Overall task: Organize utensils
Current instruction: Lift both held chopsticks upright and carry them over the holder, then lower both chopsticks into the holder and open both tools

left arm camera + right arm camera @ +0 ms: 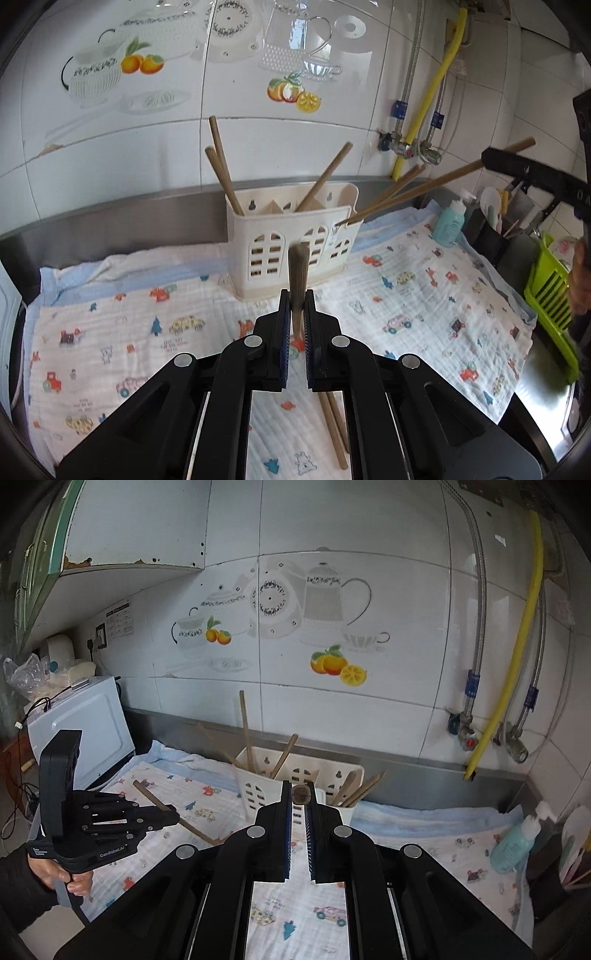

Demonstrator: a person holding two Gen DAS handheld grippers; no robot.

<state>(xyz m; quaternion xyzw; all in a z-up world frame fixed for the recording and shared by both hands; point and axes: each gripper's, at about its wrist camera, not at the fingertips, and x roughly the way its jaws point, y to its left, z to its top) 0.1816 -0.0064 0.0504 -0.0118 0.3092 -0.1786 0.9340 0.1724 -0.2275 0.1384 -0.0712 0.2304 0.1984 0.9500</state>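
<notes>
Both grippers' fingers nearly closed

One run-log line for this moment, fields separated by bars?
left gripper: shut on chopstick | right gripper: shut on chopstick | holder: chopsticks inside | cloth: two chopsticks loose

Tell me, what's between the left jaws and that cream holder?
Only the printed cloth, seen in the left wrist view. The left gripper, shut on a chopstick, points at the cream utensil holder, and no other object lies on that stretch.

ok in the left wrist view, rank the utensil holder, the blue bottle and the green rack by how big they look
1. utensil holder, clearly largest.
2. green rack, though cut off at the edge.
3. blue bottle, smallest; it also stands farther back, so true size is unsure.
</notes>
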